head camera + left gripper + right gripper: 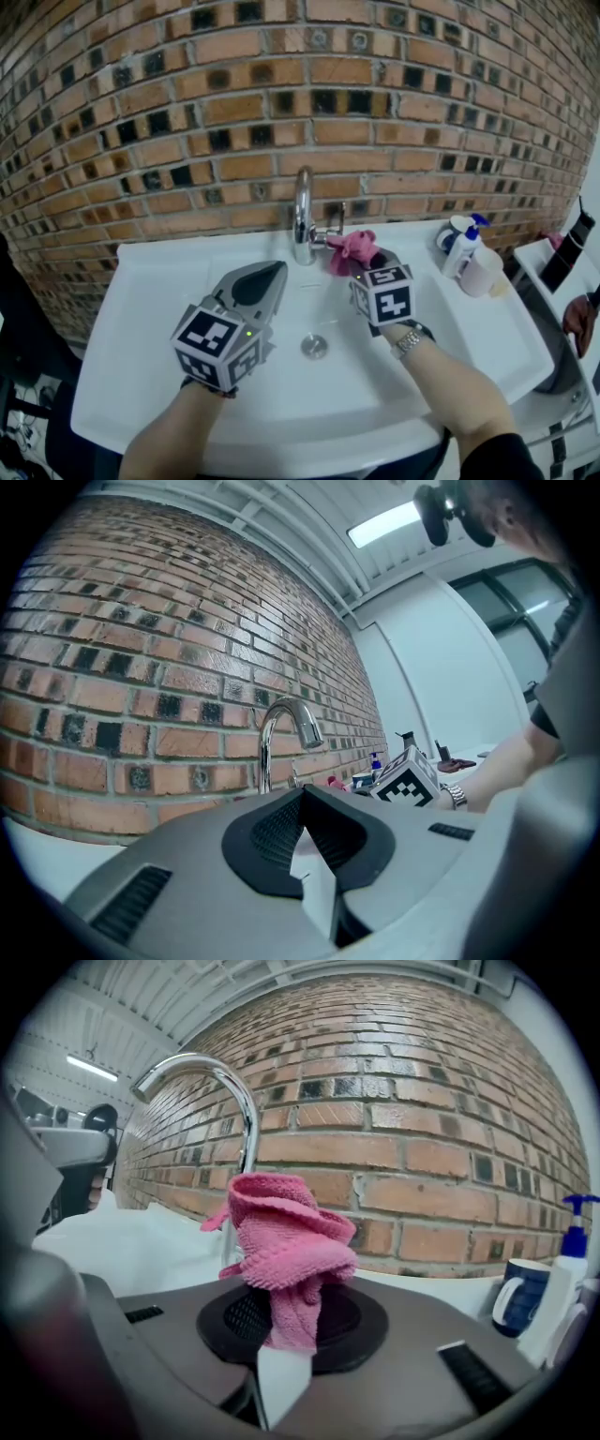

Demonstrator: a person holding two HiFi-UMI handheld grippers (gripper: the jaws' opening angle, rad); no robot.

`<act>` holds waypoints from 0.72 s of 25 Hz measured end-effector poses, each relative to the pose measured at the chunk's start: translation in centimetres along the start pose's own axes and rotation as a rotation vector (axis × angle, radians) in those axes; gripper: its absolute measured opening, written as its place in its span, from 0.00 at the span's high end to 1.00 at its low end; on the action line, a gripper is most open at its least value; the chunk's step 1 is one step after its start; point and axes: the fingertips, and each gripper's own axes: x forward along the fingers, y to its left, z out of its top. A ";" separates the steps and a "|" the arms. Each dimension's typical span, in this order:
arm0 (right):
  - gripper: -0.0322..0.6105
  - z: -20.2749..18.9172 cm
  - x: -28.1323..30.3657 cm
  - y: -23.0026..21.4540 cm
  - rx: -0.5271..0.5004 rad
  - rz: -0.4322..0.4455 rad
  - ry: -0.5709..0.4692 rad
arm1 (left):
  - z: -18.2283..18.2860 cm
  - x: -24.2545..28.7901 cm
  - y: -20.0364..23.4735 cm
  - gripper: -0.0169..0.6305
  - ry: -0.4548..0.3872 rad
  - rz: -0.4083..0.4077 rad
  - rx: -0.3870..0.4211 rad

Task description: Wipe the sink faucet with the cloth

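Note:
A chrome gooseneck faucet (pixel 302 214) rises at the back of the white sink (pixel 169 375), against the brick wall. My right gripper (pixel 367 258) is shut on a bunched pink cloth (pixel 352 248), held just right of the faucet's base beside its lever. In the right gripper view the pink cloth (pixel 284 1251) sticks up from the jaws, with the faucet (pixel 230 1091) close behind it on the left. My left gripper (pixel 267 278) hovers over the basin left of the drain, shut and empty. Ahead of it, the left gripper view shows the faucet (pixel 281 735).
A blue mug (pixel 456 232), a pump bottle (pixel 466 246) and a pale cup (pixel 481 270) stand on the sink's right ledge. The drain (pixel 314 346) sits in the basin's middle. A dark bottle (pixel 569 249) and other items lie on a shelf at far right.

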 end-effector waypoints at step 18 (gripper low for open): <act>0.83 2.1 3.8 -2.4 0.098 0.042 -0.041 | -0.5 0.2 0.8 0.97 0.013 0.013 0.003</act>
